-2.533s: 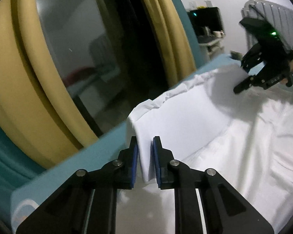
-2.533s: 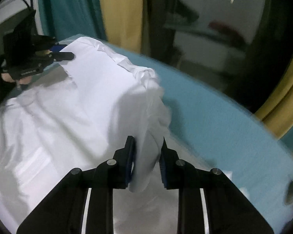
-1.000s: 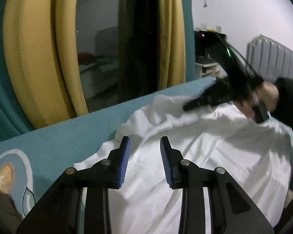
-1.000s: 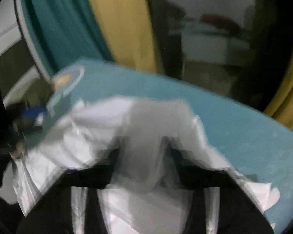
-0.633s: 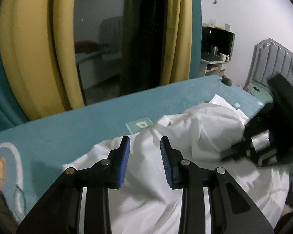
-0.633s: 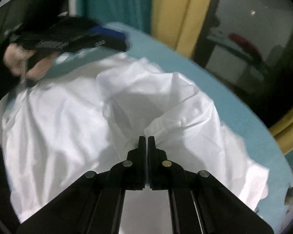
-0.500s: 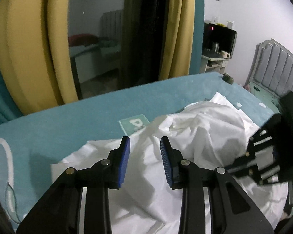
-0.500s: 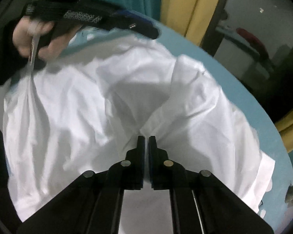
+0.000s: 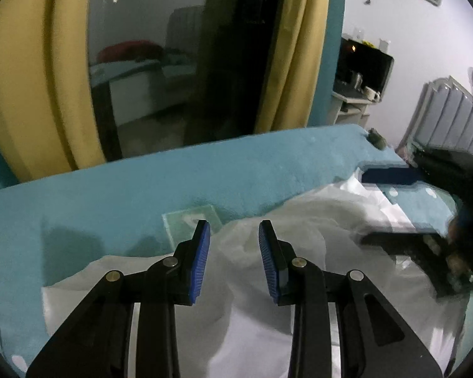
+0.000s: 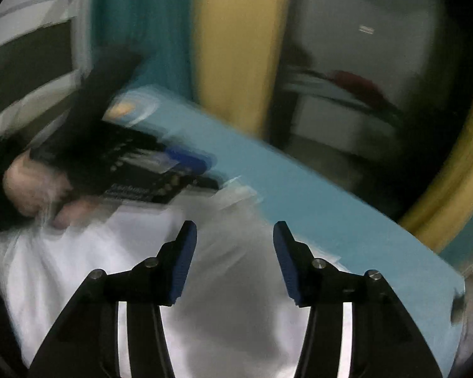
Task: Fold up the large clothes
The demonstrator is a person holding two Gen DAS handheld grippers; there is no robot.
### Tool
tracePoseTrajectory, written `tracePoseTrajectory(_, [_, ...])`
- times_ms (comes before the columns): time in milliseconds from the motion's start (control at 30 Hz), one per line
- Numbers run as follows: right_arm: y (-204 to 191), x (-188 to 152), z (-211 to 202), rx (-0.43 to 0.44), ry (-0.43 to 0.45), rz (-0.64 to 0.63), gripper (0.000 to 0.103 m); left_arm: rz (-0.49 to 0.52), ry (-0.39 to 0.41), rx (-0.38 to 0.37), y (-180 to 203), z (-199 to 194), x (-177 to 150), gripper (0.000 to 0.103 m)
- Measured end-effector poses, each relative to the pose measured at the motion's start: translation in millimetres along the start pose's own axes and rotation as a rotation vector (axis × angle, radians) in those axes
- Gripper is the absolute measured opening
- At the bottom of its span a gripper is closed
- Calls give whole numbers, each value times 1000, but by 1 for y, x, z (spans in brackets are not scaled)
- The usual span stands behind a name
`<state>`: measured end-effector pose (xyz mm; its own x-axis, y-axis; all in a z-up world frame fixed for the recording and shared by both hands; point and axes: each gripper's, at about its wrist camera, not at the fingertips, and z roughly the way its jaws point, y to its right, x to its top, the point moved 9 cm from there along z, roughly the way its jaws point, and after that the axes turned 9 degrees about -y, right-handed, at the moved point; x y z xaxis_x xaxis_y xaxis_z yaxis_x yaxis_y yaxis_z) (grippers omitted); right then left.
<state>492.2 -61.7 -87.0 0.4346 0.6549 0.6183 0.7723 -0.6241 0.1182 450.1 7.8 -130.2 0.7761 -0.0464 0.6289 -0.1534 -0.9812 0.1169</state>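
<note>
Both left gripper (image 9: 233,239) and right gripper (image 10: 235,239) hang, jaws apart, above crumpled white garment (image 9: 299,220).

The garment (image 9: 299,220) lies on the bed (image 9: 173,182), curtains (image 9: 287,47) behind

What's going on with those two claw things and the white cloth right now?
Left gripper open, empty. Right gripper open, empty. White garment rumpled on teal bed, unfolded. Nothing in the way.
</note>
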Motion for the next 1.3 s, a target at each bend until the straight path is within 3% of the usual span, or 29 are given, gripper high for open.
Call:
tracePoseTrajectory(100, [1,-2,29,8,-96,-4,51,107,-141,-17,19,24,-23,34])
tracePoseTrajectory(167, [-10,-20,41,2,-164,-69,51,179,-177,14,25,31,-40,34])
tracePoseTrajectory(267, [-24,-56,57,-26,-283,-155,51,199,-172,35,23,28,-55,34])
tracePoseTrajectory(433, [-18,-64,34,-60,-226,-121,51,136,-107,39,6,-14,-62,34])
tracePoseTrajectory(567, [-10,-55,-1,-121,-144,-123,51,69,-53,61,-18,-53,-74,41])
tracePoseTrajectory(667, [1,-76,-7,-152,-169,-100,51,37,-98,98,-40,-58,-98,42])
tracePoseTrajectory(800, [18,-98,13,-173,-231,-41,51,-27,-142,152,-63,-56,-120,42])
tracePoseTrajectory(1000, [34,-117,-26,-212,-195,52,51,-125,-72,139,-77,-110,-153,42])
tracePoseTrajectory(1300, [33,-164,-94,-335,-162,162,56,-289,-28,180,-89,-181,-240,47])
